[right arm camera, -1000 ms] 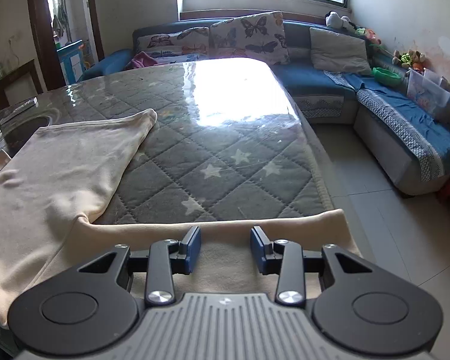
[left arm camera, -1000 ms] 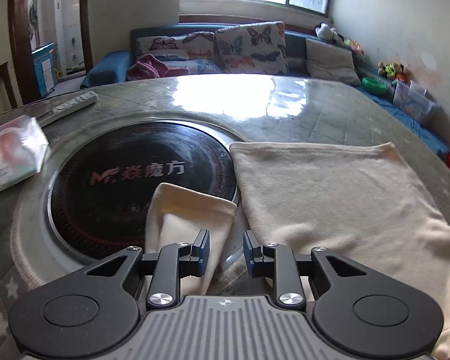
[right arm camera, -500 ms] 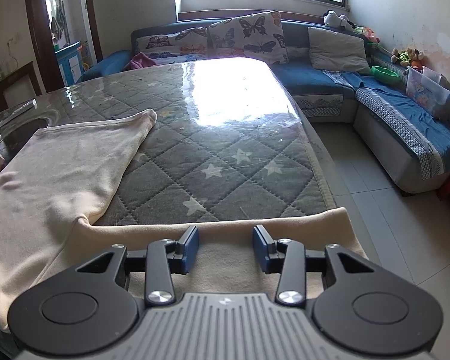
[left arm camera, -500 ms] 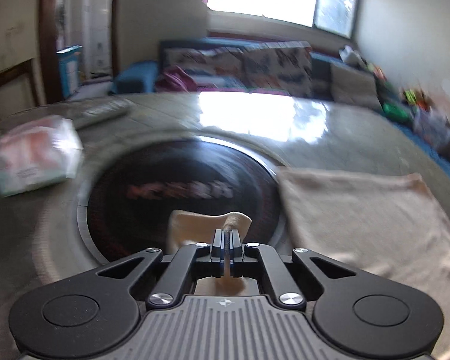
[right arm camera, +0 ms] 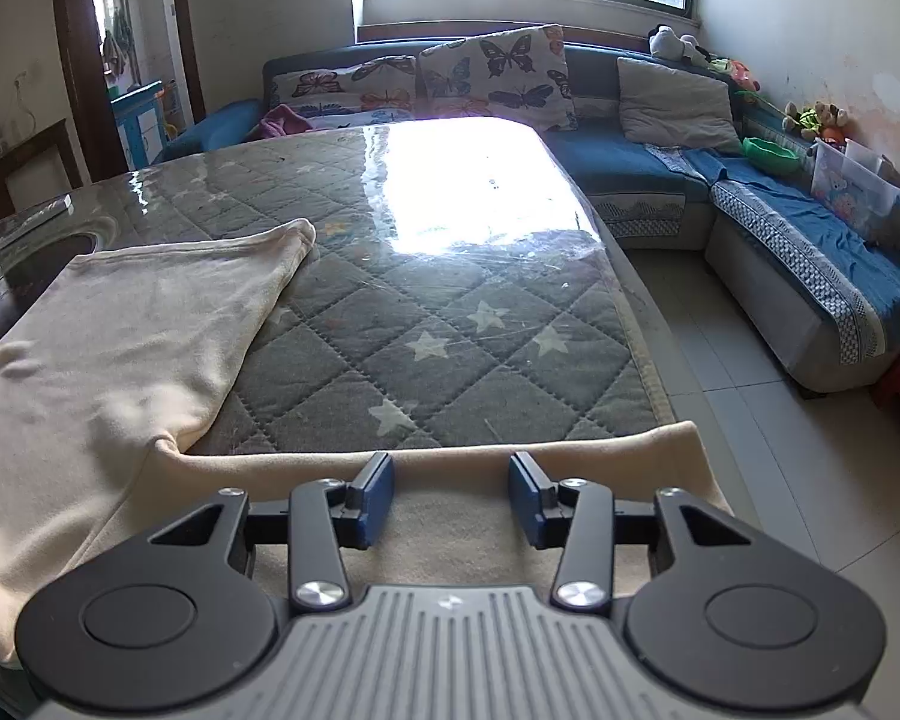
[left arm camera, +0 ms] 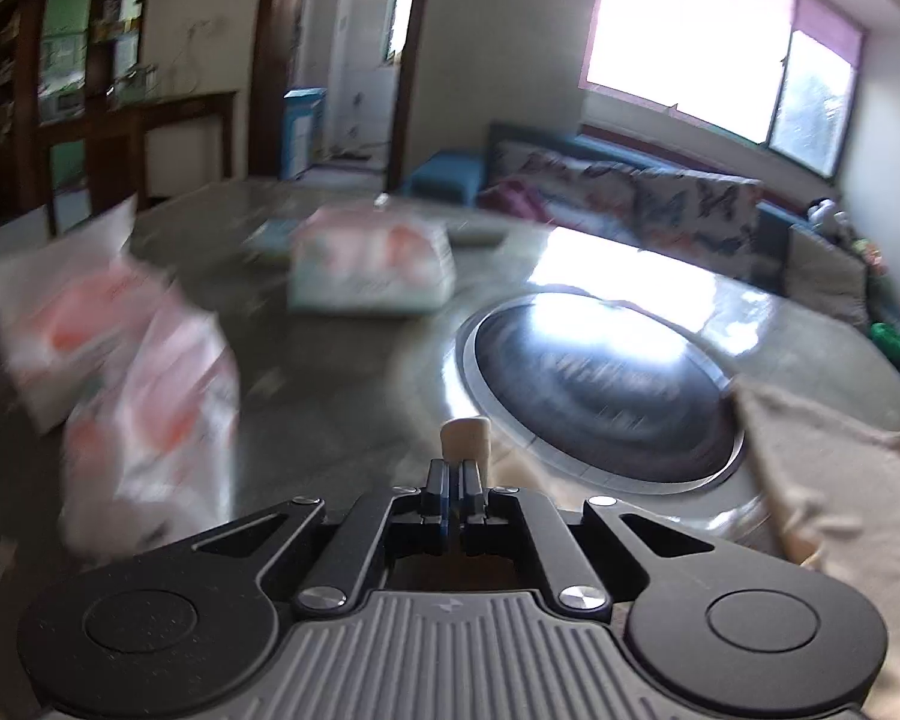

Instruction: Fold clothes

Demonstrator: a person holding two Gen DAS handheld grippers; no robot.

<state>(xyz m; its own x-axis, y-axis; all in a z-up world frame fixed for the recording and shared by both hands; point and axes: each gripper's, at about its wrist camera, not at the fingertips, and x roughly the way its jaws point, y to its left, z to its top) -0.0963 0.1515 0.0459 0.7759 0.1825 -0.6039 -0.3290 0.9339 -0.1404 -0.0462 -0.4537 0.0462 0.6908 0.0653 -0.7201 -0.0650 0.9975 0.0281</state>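
Two grippers work one cream shirt (right arm camera: 108, 354) spread on the table (right arm camera: 450, 312). Its body runs lengthwise away from the right wrist camera, hem at the far end, and one sleeve (right arm camera: 510, 480) stretches crosswise along the near edge toward the table's right corner. The right gripper (right arm camera: 450, 492) hovers over that sleeve with its blue-padded jaws wide apart, holding nothing. The left gripper (left arm camera: 455, 480) is pinched tight on the other sleeve's cuff (left arm camera: 465, 438), a small stub of cloth sticking up past the fingertips.

The shirt is a soft, matte knit, lightly creased. The table wears a grey quilted pad with white stars under a glossy clear sheet that throws back window glare. A round black glass cooktop (left arm camera: 606, 384) with a metal rim is set into it; its printing is too blurred to read. Soft plastic packs (left arm camera: 144, 384), white with pink-orange print, lie to the left, equally blurred.
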